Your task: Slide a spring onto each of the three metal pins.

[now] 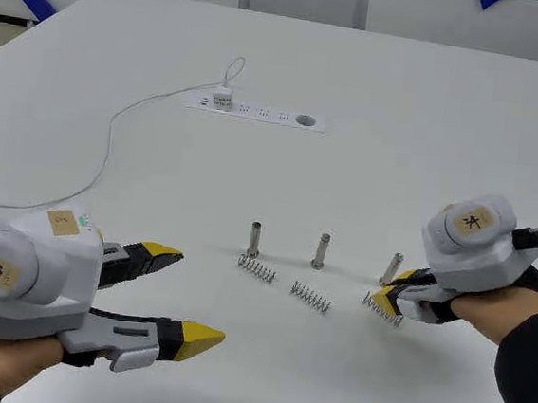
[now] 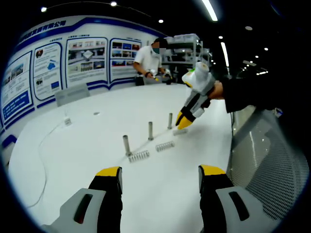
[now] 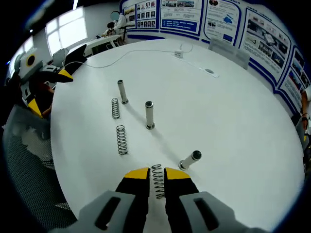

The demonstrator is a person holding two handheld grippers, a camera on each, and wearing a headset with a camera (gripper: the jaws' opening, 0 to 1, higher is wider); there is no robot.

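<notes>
**Head view.** 3 metal pins stand in a row on the white table [image 1: 156, 181]. The left pin [image 1: 254, 239] and middle pin [image 1: 321, 250] are upright, and the right pin [image 1: 392, 268] is tilted. 1 spring lies just beside each: left spring [image 1: 257, 269], middle spring [image 1: 310, 297], right spring [image 1: 383, 309]. No pin carries a spring. The right gripper [image 1: 388, 302] is down at the right spring. The left gripper [image 1: 184, 293] hovers well apart.

**Left gripper view.** Its own jaws are spread wide and hold nothing.

**Right gripper view.** The jaws are narrowed around the right spring, which lies on the table. Whether they pinch it cannot be told.

**Step in hand.** This is judged to be pickup 1 of 3. The next move calls for a firm pinch, a lift, and lining the coil's bore up with the leaning pin.
</notes>
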